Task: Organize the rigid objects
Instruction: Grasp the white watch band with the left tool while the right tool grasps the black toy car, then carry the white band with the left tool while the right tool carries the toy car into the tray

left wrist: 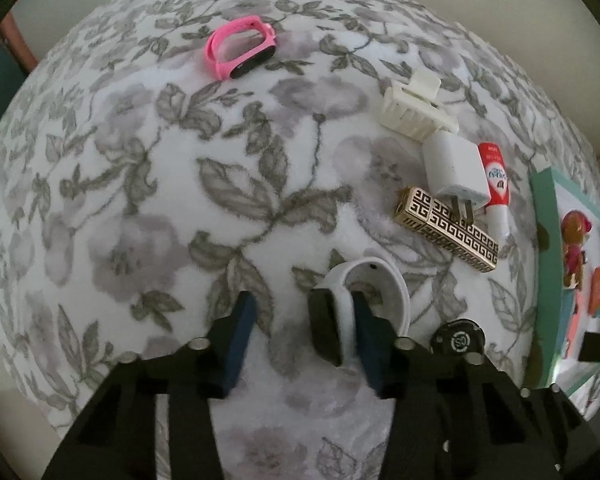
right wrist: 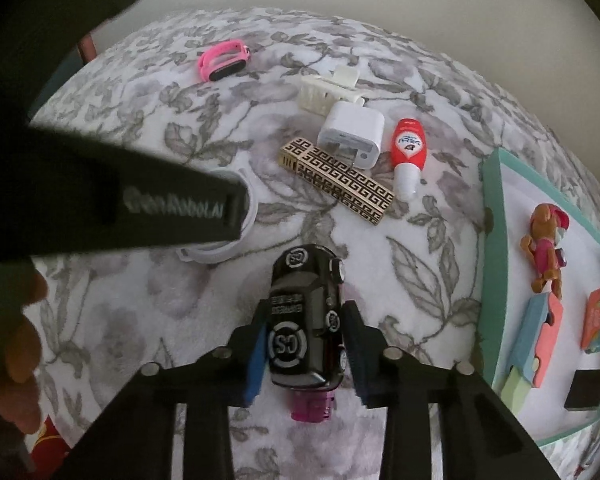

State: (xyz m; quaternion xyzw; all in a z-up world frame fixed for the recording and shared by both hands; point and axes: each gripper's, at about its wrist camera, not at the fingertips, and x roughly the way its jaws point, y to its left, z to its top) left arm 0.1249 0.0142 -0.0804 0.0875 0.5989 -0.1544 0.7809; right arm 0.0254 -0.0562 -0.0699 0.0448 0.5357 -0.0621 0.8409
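Observation:
My left gripper (left wrist: 304, 336) is open over the floral blanket; its right finger sits inside the loop of a white smart band (left wrist: 376, 280), whose black face lies between the fingers. The band also shows in the right wrist view (right wrist: 236, 240) under the left gripper's body. My right gripper (right wrist: 306, 352) is shut on a black toy car (right wrist: 306, 320) with "CS" markings, seen small in the left wrist view (left wrist: 458, 338). A pink band (left wrist: 242, 46) lies far back.
A white hair claw (left wrist: 414, 112), white charger (left wrist: 456, 168), red-white tube (left wrist: 496, 184) and gold patterned case (left wrist: 448, 228) lie clustered at right. A teal-rimmed tray (right wrist: 496, 240) with a toy figure (right wrist: 548, 248) and puzzle pieces stands at the far right.

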